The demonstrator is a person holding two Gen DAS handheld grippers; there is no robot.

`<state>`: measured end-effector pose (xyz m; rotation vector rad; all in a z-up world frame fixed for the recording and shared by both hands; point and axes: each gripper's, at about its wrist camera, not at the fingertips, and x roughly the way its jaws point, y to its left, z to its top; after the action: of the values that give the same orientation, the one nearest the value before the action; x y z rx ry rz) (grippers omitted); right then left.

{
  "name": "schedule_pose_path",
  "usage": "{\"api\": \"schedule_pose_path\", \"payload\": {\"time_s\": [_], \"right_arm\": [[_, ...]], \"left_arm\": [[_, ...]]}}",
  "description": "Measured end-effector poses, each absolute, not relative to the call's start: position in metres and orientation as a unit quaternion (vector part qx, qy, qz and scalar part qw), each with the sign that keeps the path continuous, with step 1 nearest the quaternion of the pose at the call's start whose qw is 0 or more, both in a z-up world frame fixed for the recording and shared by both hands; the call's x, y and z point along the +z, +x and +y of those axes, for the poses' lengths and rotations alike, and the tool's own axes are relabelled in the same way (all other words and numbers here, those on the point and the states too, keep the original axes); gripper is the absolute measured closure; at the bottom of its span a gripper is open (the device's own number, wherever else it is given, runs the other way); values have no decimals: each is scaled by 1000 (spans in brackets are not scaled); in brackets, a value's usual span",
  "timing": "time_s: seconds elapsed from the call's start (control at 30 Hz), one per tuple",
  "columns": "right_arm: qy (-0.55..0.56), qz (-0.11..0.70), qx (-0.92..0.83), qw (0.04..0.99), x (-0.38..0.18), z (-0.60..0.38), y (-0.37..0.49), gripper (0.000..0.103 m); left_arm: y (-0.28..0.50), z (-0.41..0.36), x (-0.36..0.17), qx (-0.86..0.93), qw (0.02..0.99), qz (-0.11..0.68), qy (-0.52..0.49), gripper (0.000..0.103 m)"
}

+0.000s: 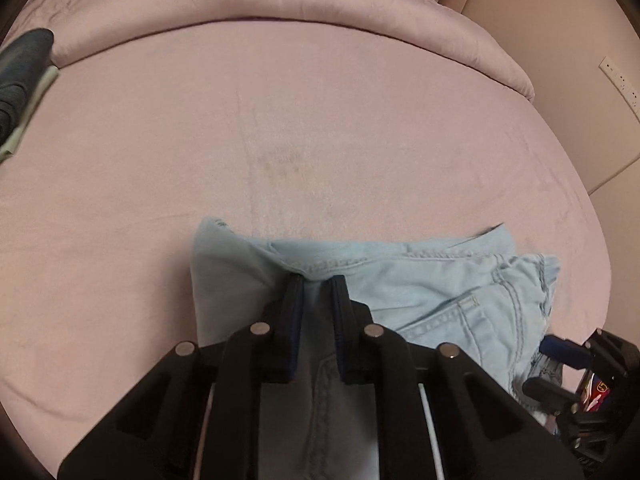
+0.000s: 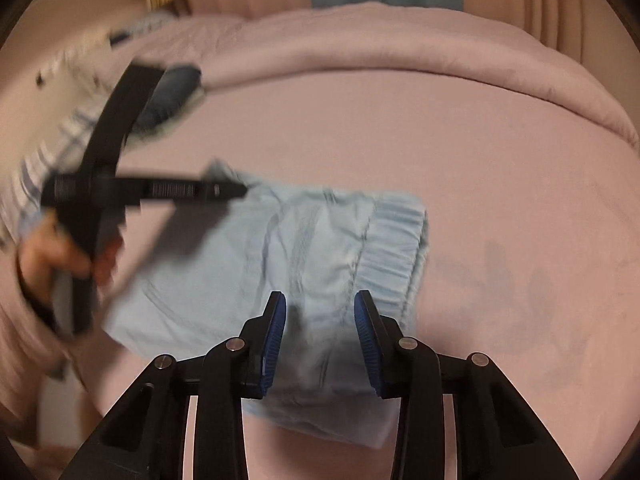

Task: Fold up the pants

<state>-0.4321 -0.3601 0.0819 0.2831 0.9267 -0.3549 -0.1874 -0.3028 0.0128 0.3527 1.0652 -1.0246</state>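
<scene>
Pink bed sheet [image 1: 320,120], rolled pink duvet [image 1: 280,4] behind, beige curtain [image 2: 560,4], wall socket strip [image 1: 620,80]

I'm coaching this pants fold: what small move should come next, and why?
Probably close the right gripper on the light blue pants. Its fingers stand apart over the cloth, while the left gripper already pinches a fold, so both ends could then lift together.

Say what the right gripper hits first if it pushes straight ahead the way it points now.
Most likely the light blue pants: the right gripper points down at them with its jaws apart, the cloth right beyond the tips near the gathered waistband. Depth is unclear; the pink bed cover lies underneath.
</scene>
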Motion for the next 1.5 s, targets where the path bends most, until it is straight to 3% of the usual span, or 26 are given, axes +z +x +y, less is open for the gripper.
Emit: {"api": "schedule_pose_path", "payload": {"time_s": [0.5,0.83,1.17,1.33,1.5], "right_arm": [[152,408,-138,890,113,-370,-414,65],[129,480,-158,853,87,-371,-375,65],[126,460,-46,877,105,-337,-320,62],[134,532,-59,834,63,-337,-278,62],[168,491,-59,853,80,-339,-304,62]], "left_arm": [[-245,-225,41,-477,742,445,157,90],[-281,-189,15,-474,740,443,178,90],[-289,-163,18,-483,728,457,166,90],[-290,-157,16,-482,729,458,161,90],[-290,-156,15,-484,727,459,162,90]]}}
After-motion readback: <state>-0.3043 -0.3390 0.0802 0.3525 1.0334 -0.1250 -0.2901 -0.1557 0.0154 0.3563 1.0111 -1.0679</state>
